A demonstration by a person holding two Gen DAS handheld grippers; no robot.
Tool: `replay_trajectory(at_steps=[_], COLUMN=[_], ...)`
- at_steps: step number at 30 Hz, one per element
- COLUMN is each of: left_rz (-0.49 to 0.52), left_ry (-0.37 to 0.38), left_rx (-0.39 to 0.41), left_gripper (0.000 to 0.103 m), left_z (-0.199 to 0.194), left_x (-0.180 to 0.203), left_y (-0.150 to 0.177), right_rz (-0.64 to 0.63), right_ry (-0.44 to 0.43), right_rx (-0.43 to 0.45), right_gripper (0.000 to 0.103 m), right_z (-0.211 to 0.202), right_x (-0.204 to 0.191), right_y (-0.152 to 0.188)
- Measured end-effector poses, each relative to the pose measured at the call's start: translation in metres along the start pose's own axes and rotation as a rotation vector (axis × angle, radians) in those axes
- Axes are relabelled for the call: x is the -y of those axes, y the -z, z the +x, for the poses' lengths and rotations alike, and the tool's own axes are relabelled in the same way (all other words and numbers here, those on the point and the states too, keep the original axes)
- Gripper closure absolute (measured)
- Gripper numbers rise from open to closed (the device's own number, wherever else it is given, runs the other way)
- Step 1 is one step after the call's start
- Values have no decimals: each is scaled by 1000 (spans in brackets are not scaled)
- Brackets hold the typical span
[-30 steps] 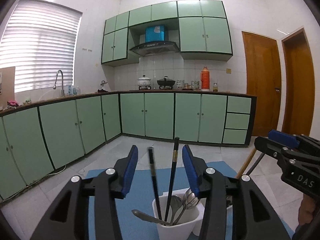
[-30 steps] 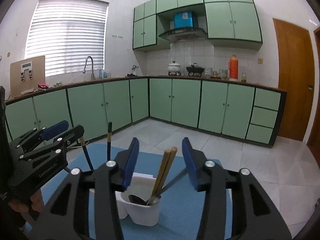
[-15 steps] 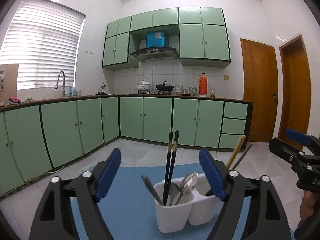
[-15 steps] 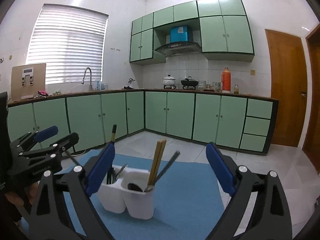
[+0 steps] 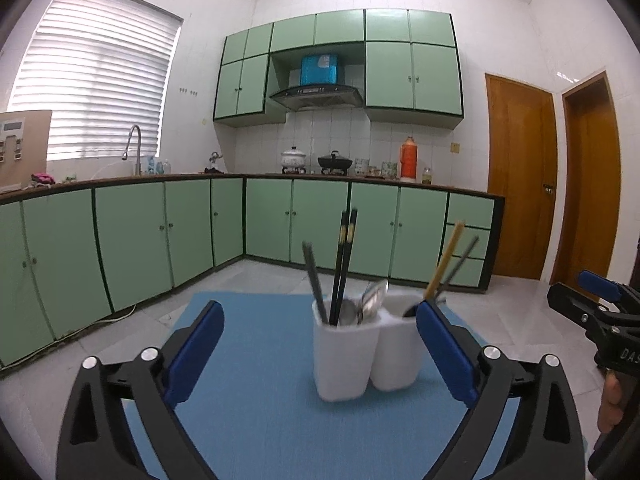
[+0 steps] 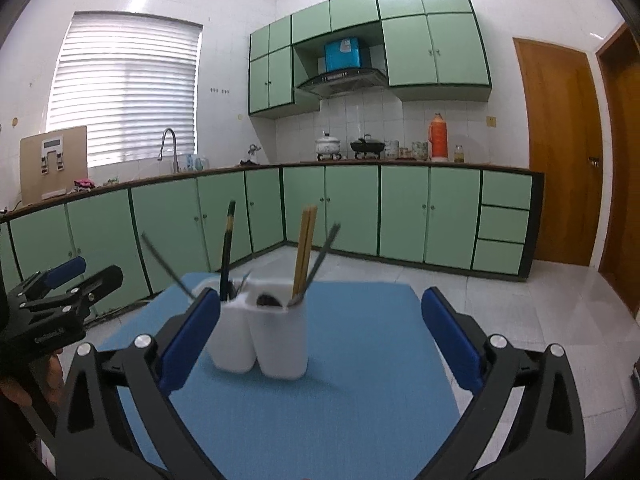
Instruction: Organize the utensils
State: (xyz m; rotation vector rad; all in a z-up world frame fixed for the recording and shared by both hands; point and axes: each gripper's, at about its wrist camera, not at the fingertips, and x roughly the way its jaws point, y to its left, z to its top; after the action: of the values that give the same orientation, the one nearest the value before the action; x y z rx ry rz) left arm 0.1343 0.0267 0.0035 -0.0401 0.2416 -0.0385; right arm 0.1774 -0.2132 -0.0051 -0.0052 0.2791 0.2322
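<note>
The left tongs point(image 5: 318, 338) are spread wide and hold nothing, with their blue pads either side of a white two-part utensil holder point(image 5: 366, 350) that stands a little ahead of them on a blue mat point(image 5: 256, 412). The right tongs point(image 6: 320, 338) are also spread wide and empty, and the same holder point(image 6: 262, 338) stands in front of their left pad without touching it. In the left-hand cup of the holder are a pair of black chopsticks point(image 5: 344, 264), a grey handle point(image 5: 314, 278) and spoons point(image 5: 370, 300); in the right-hand cup are wooden chopsticks point(image 6: 305, 250) and another grey handle point(image 6: 322, 254). Each tool shows at the edge of the other's view, held well to the side of the holder. Behind the mat lie a pale tiled floor point(image 6: 500, 300), green kitchen cabinets point(image 5: 316, 226) and a brown door point(image 5: 520, 180). A second ago both pairs of tongs were narrow and close over the utensils; since then they have opened wide and drawn back, and the holder now sits farther off.
</note>
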Motion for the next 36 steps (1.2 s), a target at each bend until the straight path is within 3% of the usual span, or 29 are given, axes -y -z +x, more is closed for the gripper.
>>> replay_trajectory(at_steps=[9, 20, 27, 36], left_rz=[-28, -3, 17, 9], left_ry=[19, 23, 21, 10], left_rx=[-91, -159, -174, -206], left_gripper=[6, 6, 6, 6], left_z=[-32, -71, -94, -112], left_x=[4, 21, 27, 29], left_y=[41, 66, 69, 49], right_rz=[45, 48, 38, 68], right_ry=[21, -5, -32, -23], right_rx=[-123, -188, -204, -221], right_gripper=[5, 5, 5, 5], right_z=[-20, -54, -75, -100], right_x=[-6, -22, -34, -37], right_y=[43, 72, 72, 48])
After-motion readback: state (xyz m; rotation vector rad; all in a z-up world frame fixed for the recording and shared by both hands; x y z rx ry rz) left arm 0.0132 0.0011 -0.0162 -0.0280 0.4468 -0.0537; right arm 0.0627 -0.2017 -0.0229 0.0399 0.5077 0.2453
